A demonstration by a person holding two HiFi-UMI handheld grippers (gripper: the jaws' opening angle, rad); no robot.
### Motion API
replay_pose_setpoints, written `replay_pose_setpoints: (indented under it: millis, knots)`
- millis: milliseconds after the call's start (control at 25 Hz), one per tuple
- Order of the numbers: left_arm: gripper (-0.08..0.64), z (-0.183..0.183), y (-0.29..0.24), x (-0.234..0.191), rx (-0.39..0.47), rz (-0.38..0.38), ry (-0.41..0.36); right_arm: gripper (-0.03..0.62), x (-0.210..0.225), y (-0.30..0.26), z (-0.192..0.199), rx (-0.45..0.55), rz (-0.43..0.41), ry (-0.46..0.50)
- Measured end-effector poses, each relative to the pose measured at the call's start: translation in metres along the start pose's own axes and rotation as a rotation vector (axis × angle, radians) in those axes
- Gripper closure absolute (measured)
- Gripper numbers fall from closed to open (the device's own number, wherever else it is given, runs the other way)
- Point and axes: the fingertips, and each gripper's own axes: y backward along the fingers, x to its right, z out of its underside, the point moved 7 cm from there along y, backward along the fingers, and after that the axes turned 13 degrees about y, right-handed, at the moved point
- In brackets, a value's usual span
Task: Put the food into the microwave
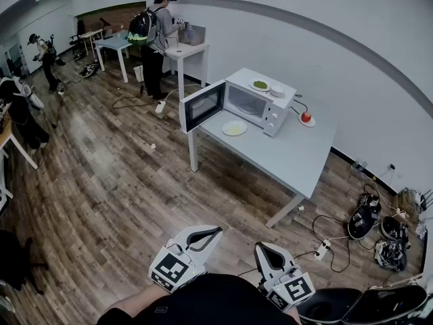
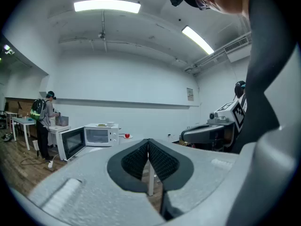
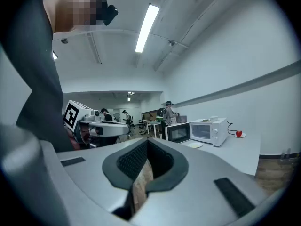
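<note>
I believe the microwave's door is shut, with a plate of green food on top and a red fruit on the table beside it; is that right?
Not quite: the head view shows the door of the microwave open. The plate of green food is on top and the red fruit sits on the table beside it.

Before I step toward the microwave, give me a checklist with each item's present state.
1. Microwave door open: ok.
2. Left tongs empty: ok, but shut, so not ready to grasp.
3. Right tongs empty: ok, also shut.
4. Plate of green food located on top of the microwave: ok.
5. Tongs within reach of the table: not ok, it stands well ahead.
6. Microwave cavity free of things: cannot tell from here.
</note>
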Motion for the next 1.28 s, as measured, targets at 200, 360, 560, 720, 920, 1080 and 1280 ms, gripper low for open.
replay_pose_setpoints:
  millis: [200,360,560,720,920,1080,1280]
  knots:
    - [0.551,0.001,0.004,0.0,-0.003,0.003,0.005,0.578,-0.004,0.0,0.001,-0.006,0.002,-0.005]
    - [0.551,0.001,0.003,0.0,-0.003,-0.001,0.008,0.578,-0.003,-0.001,0.001,-0.009,0.0,-0.006]
    - [0.551,0.003,0.007,-0.012,-0.003,-0.021,0.019,0.578,-0.002,-0.017,0.006,-0.011,-0.034,-0.054]
    - [0.551,0.002,0.025,-0.031,0.013,-0.06,0.031,0.578,-0.018,-0.045,0.002,-0.012,-0.103,-0.045]
    - [0.551,0.005,0.059,-0.066,0.033,-0.121,0.05,0.577,-0.04,-0.091,-0.002,-0.028,-0.154,-0.054]
    - [0.551,0.011,0.099,-0.097,0.028,-0.165,0.046,0.577,-0.068,-0.128,-0.006,-0.038,-0.168,-0.061]
    - [0.551,0.011,0.136,-0.135,0.017,-0.186,0.04,0.577,-0.076,-0.161,-0.026,-0.013,-0.115,-0.048]
